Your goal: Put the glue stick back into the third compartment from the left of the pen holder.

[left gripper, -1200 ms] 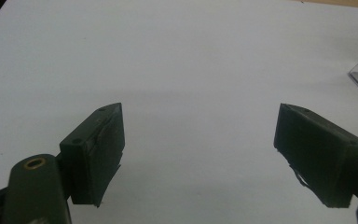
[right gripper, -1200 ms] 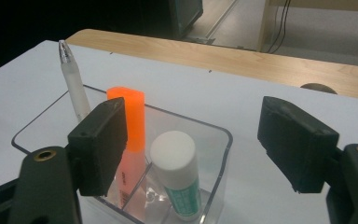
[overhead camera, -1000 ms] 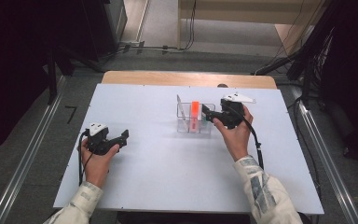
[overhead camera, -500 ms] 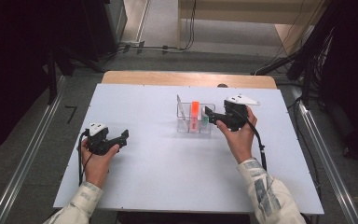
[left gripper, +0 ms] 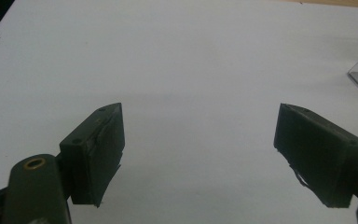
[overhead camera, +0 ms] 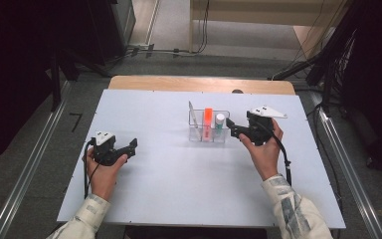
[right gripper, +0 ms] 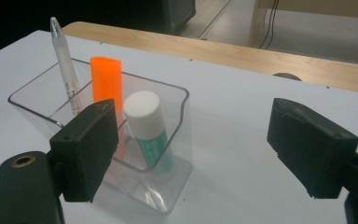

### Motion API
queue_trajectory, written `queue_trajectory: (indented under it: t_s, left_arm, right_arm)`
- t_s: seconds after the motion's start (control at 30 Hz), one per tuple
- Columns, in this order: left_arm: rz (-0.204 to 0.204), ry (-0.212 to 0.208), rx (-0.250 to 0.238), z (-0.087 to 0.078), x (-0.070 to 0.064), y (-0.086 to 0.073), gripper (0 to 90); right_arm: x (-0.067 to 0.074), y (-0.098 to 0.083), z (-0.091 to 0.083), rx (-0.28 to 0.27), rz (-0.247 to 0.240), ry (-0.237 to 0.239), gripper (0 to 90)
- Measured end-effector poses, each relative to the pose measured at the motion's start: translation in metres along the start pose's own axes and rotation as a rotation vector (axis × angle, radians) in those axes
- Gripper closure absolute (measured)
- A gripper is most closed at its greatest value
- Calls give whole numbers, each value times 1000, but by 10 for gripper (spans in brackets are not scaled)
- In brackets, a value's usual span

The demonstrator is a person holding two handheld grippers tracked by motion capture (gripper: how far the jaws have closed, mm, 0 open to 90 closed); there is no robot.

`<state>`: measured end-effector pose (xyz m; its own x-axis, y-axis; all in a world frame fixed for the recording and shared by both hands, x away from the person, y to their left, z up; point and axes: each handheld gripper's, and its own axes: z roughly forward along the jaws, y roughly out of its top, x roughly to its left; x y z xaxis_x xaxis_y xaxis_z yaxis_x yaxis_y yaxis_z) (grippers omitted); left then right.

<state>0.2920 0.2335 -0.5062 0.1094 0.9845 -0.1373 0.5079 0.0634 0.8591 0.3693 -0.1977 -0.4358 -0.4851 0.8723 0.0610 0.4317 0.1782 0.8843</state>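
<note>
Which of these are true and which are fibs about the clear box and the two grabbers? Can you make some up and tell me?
1. The clear box holds a pen, an orange marker and a white-capped glue stick. True.
2. The right gripper is squeezing the glue stick. False: its jaws stand wide open, with nothing between them.
3. The left gripper is open over bare white table. True.
4. The orange marker lies flat on the table. False: it stands upright inside the box.
5. The box sits nearer the right gripper than the left one. True, as the high view shows.
</note>
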Motion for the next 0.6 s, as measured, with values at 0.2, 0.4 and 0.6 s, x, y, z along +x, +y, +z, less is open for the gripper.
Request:
queue_trajectory:
  t_s: [0.2,0.4,0.6]
  left_arm:
    - [31,5,-6,-3,-3,1,163]
    - [28,-3,-13,-7,-5,2,163]
    - [36,-13,-16,-9,-8,2,162]
  right_arm:
    - [-6,-9,-8,7,0,-9,151]
    - [-11,-17,-13,27,-6,-23,151]
    - [-18,-26,-23,35,-2,-35,151]
